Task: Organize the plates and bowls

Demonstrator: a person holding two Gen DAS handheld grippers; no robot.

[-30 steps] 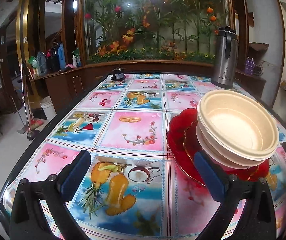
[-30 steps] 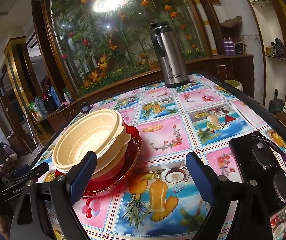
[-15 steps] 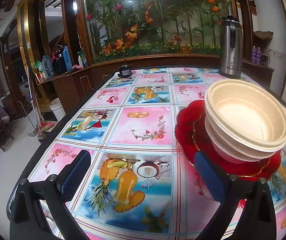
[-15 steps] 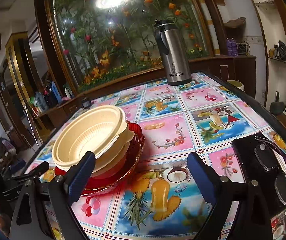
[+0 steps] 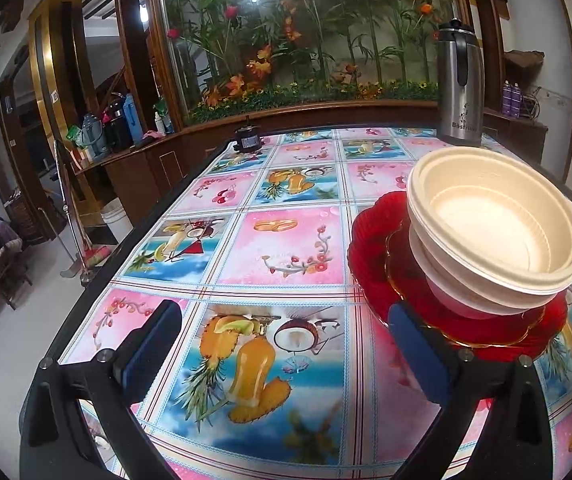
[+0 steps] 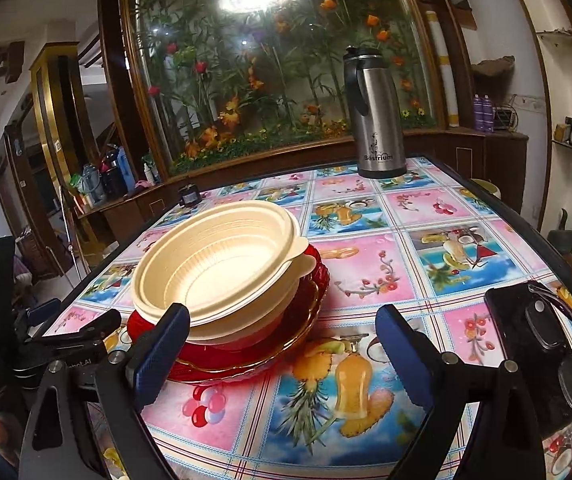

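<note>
- The left gripper [image 5: 282, 352] hangs over the desk [image 5: 298, 244]. Its jaws are wide open and hold nothing.
- The right gripper [image 6: 282, 350] hangs over the desk too. Its jaws are also wide open and hold nothing.
- The cream bowls [image 5: 498, 236] sit one inside the other in a stack. The stack rests on the red plates [image 5: 370, 240], and the plates lie flat on the desk.
- In the left view the stack is at about 2 o'clock, just past the right blue pad [image 5: 414, 352].
- In the right view the bowls [image 6: 222, 264] and plates [image 6: 246, 356] are at about 10 o'clock, just behind the left blue pad [image 6: 158, 356]. I cannot tell if that pad touches the plates.
- A steel flask [image 6: 374, 116] stands upright at the far edge of the desk, at about 1 o'clock in the right view, well apart from the stack.
- A black phone [image 6: 526, 344] with glasses [image 6: 562, 344] on top lies at 3 o'clock in the right view.
- A small dark jar [image 5: 248, 140] stands at the far edge, at 12 o'clock in the left view.
</note>
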